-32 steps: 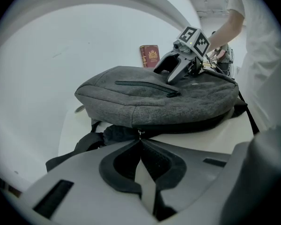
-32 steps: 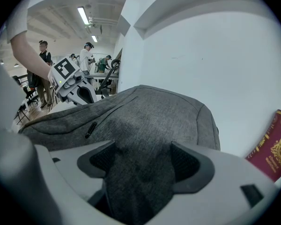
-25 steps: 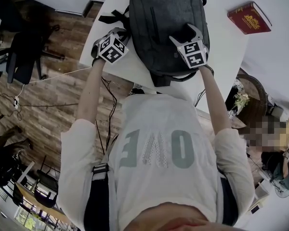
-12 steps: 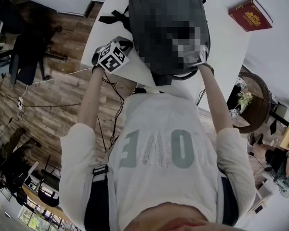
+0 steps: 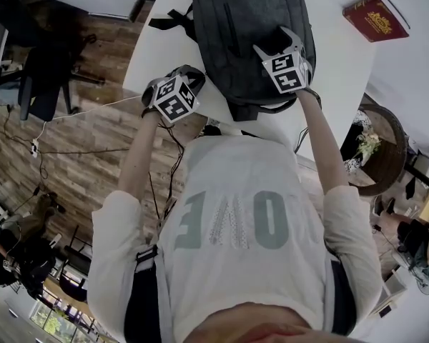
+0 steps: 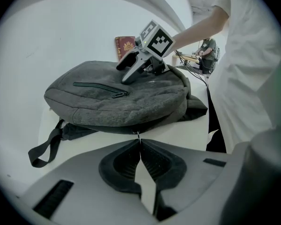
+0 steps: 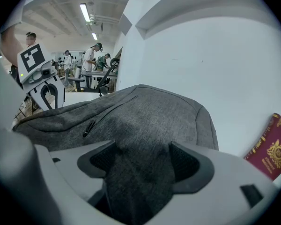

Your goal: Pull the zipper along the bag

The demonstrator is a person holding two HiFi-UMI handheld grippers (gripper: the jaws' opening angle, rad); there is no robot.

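Lying flat on a white table, the gray backpack fills the far part of the head view, with a red book well apart from it toward the person's right. The left gripper sits just beside the backpack's side edge, off the fabric, while the right gripper rests on top of the backpack near its bottom end. In the left gripper view, the left gripper has its jaws closed together, and the tips pinch a small metal zipper pull that hangs from the seam along the backpack's side. A black strap trails from under the backpack onto the table, and the front pocket zipper runs across the backpack's upper face. The right gripper leans onto that upper face, and the book stands out just behind the backpack. In the right gripper view, the right gripper has its jaws spread wide and bears down on the backpack, whose gray fabric spans the whole gap between the pads. The front pocket zipper lies ahead of the jaws on the backpack, the left gripper shows beyond the backpack's far side, and the book lies on the opposite side of the backpack.
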